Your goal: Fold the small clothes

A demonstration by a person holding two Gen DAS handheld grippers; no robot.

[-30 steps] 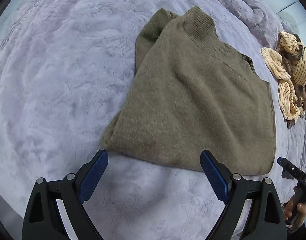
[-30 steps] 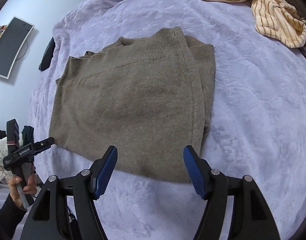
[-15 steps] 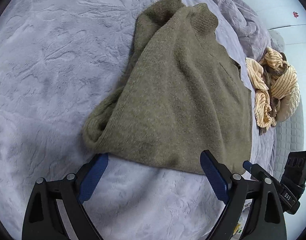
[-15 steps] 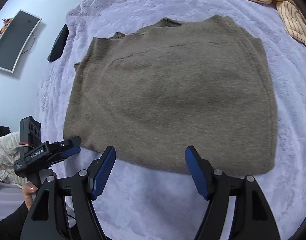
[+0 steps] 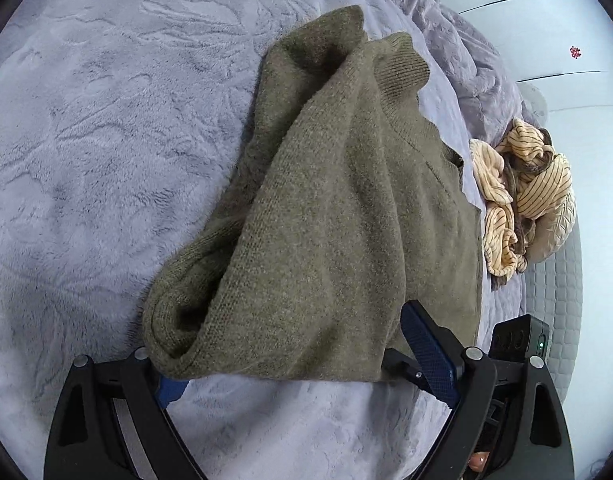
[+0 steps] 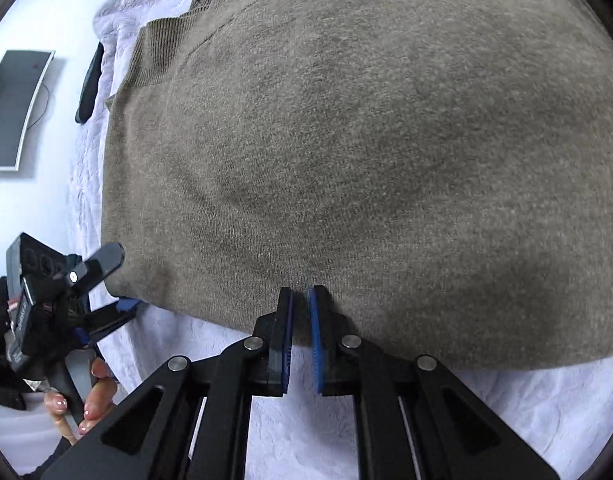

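An olive-green knitted sweater (image 5: pixel 338 216) lies folded on a lavender plush blanket (image 5: pixel 90 128). My left gripper (image 5: pixel 298 356) is open, its two blue pads astride the sweater's near hem at the bunched left corner. In the right wrist view the sweater (image 6: pixel 366 152) fills most of the frame. My right gripper (image 6: pixel 299 300) is nearly closed, its blue pads pinching the sweater's near edge. The left gripper (image 6: pixel 106 288) shows at the sweater's left corner there, held by a hand.
A crumpled cream striped garment (image 5: pixel 518 200) lies at the blanket's far right, beside a quilted mattress edge (image 5: pixel 554 288). A wall-mounted curved monitor (image 6: pixel 14 108) and a dark flat object (image 6: pixel 90 84) on the blanket lie to the left in the right wrist view.
Both grippers moved forward to the sweater's near hem. The right gripper went from wide open to closed on the edge. The left corner of the sweater bunched up.
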